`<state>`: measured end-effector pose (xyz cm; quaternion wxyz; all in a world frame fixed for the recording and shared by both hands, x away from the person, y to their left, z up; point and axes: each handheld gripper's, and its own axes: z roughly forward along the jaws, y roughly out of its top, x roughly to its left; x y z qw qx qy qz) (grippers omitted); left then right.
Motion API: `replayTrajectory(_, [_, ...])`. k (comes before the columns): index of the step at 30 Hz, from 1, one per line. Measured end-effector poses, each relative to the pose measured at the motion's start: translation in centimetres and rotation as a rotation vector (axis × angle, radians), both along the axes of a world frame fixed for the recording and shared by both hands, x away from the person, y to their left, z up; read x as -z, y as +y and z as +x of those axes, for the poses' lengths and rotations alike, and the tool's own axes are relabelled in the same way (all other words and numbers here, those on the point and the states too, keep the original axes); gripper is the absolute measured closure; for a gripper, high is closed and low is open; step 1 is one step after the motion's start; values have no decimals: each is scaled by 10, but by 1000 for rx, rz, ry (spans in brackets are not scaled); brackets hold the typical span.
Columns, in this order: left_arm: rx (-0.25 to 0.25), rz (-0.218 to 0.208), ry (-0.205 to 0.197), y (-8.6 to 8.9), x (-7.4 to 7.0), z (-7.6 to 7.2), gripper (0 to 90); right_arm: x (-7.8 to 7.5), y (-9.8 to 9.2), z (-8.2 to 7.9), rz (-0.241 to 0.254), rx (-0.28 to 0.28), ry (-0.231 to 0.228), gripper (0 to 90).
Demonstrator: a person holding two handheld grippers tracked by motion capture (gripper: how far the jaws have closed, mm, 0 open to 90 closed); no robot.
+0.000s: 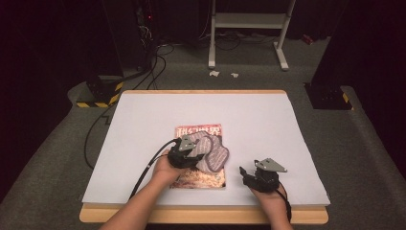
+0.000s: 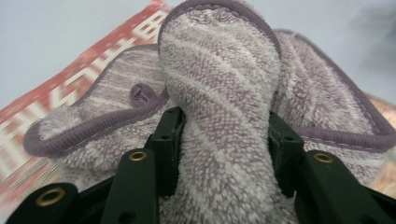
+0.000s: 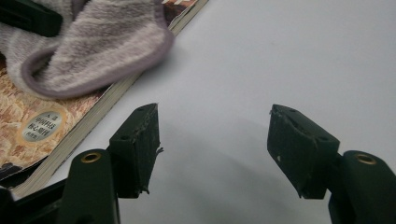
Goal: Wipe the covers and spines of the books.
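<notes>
The left gripper [image 2: 223,135] is clamping a fold of the grey towel [image 2: 219,74], which is lying on the magazine [image 1: 198,158]. The right gripper [image 3: 215,144] is resting on the white table [image 1: 268,124], jaws wide apart, holding nothing.

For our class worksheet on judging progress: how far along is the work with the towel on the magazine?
Done: the left hand-held gripper has closed on a fold of the towel, which lies bunched on the magazine.
In hand: that pinched fold is raised.
Left: moving or laying out the towel; the right hand-held gripper sits open over bare table, not yet helping.
</notes>
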<state>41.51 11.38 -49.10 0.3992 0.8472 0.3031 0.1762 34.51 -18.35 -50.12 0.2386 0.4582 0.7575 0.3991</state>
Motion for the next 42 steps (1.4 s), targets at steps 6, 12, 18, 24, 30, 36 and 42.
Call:
replayTrajectory(6, [30, -14, 15, -25, -1, 5, 556, 0, 0, 0, 3, 0, -1, 347])
replayTrajectory(12, [33, -8, 19, -23, -2, 6, 554, 0, -1, 0, 8, -1, 2, 346])
replayTrajectory(18, [-5, -19, 23, 14, 0, 4, 553, 0, 0, 0, 2, 0, 4, 347])
replayTrajectory(24, [-61, -11, 19, 57, 1, -3, 554, 1, 0, 1, -6, 1, 6, 348])
replayTrajectory(30, [-121, -2, 23, 92, 1, -8, 554, 1, 1, 0, -6, 6, 4, 349])
replayTrajectory(36, [-158, 11, 25, 110, 1, -10, 555, 1, 1, 1, -7, 7, 7, 350])
replayTrajectory(42, [-179, -11, -7, 114, -9, -3, 556, 1, 1, 0, -7, 9, 7, 350])
